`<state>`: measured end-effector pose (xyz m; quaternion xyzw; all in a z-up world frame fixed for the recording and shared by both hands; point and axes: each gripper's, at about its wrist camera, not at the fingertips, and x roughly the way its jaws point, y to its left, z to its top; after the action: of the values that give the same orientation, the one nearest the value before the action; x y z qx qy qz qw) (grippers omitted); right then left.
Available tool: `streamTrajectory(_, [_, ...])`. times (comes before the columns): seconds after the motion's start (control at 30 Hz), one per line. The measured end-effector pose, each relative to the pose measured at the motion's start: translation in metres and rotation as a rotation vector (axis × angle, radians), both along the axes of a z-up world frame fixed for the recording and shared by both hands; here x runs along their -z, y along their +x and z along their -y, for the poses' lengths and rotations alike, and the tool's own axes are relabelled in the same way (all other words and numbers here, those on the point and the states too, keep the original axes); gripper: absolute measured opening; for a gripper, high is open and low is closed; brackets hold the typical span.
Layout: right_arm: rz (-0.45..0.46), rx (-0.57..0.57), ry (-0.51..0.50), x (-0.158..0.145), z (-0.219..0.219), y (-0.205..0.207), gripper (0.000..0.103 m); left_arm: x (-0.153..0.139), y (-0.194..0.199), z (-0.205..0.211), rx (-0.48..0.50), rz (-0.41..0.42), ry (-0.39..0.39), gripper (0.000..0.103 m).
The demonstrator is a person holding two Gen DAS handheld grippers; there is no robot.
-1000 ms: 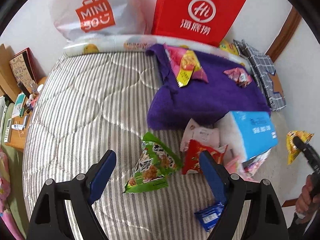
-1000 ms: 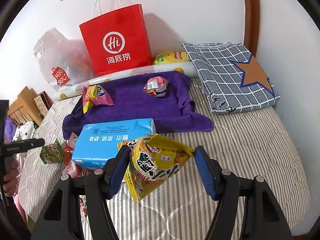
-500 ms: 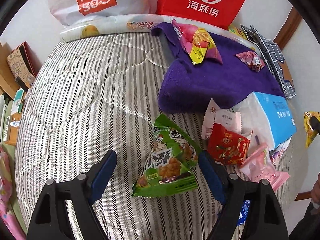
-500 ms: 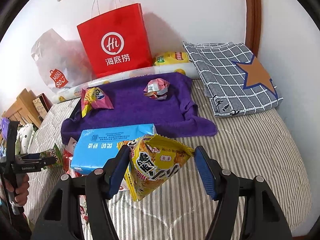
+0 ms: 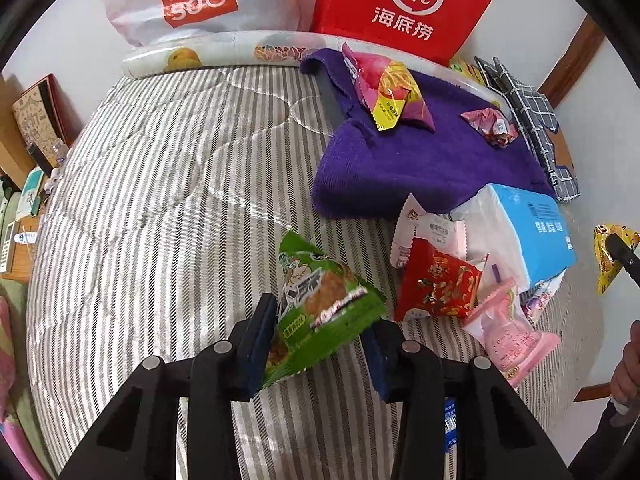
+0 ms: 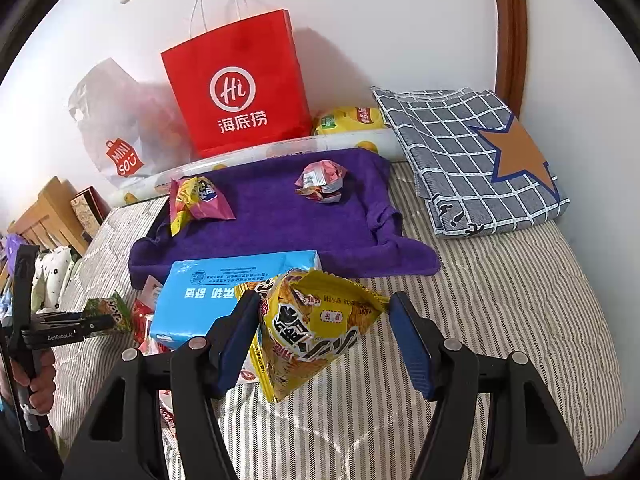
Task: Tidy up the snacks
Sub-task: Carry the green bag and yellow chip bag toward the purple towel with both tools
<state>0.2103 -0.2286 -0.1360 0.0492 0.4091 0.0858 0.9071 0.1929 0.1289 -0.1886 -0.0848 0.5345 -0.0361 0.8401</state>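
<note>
Left gripper [image 5: 320,340] jaws now clamping crinkly green plastic snack packet [image 5: 320,304], wide apart second ago; right gripper [image 6: 324,340] holding yellow foil snack bag [image 6: 316,328]; both ready for carrying to purple towel [image 6: 280,220]

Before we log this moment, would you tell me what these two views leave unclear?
- Blue packet, left wrist view: mostly hidden behind the left tongs' arm.
- Snacks beside the tissue pack, right wrist view: covered by the pack and the right tongs.
- Yellow bag, right wrist view: partly behind the roll.
</note>
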Motion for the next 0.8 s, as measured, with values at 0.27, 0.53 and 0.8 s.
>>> streamTrajectory(0.27, [0.009, -0.003, 0.006, -0.005, 0.008, -0.014, 0.066, -0.018, -0.015, 0.006, -0.006, 0.045, -0.006, 0.037])
streamTrajectory(0.53, [0.02, 0.004, 0.004, -0.012, 0.019, -0.034, 0.066, -0.037, -0.037, 0.019, -0.002, 0.081, -0.038, 0.037])
streamTrajectory(0.8, [0.044, 0.004, 0.002, -0.025, 0.029, -0.055, 0.066, -0.058, -0.052, 0.042, 0.026, 0.135, -0.051, 0.037])
